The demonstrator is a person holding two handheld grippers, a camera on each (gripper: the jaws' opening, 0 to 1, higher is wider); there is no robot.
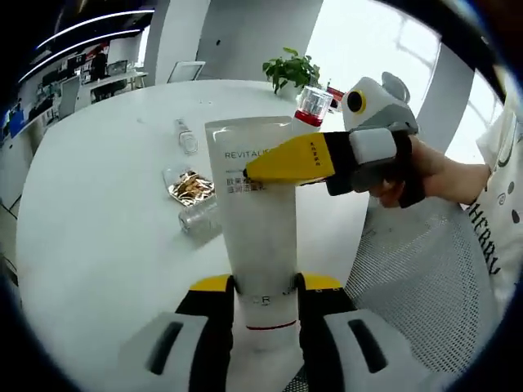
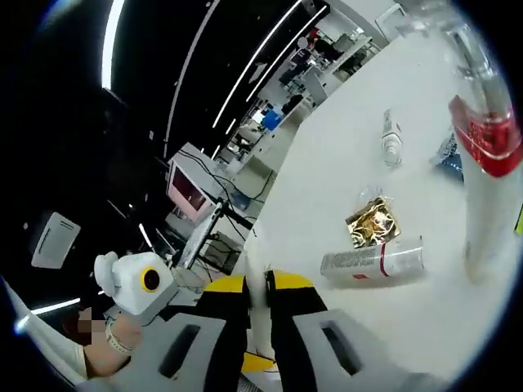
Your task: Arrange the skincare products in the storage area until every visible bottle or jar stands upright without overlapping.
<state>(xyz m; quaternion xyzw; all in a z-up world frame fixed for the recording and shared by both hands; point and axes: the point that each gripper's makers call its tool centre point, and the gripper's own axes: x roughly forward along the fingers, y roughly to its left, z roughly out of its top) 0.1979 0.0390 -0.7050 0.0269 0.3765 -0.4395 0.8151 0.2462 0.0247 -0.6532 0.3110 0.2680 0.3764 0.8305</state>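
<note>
Left gripper (image 1: 264, 287) clamps white tube (image 1: 260, 220), right gripper (image 2: 258, 286) pinching its edge

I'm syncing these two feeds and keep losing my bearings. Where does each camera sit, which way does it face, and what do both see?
Left gripper view: rides the left gripper, facing across the white table at the white tube it clamps; the right gripper and a hand enter from the right.
Right gripper view: rides the right gripper, rolled, facing along the table toward an office; the left gripper and a hand show lower left.
Shared: the gold packet, the lying clear bottle, the red-capped bottle.
</note>
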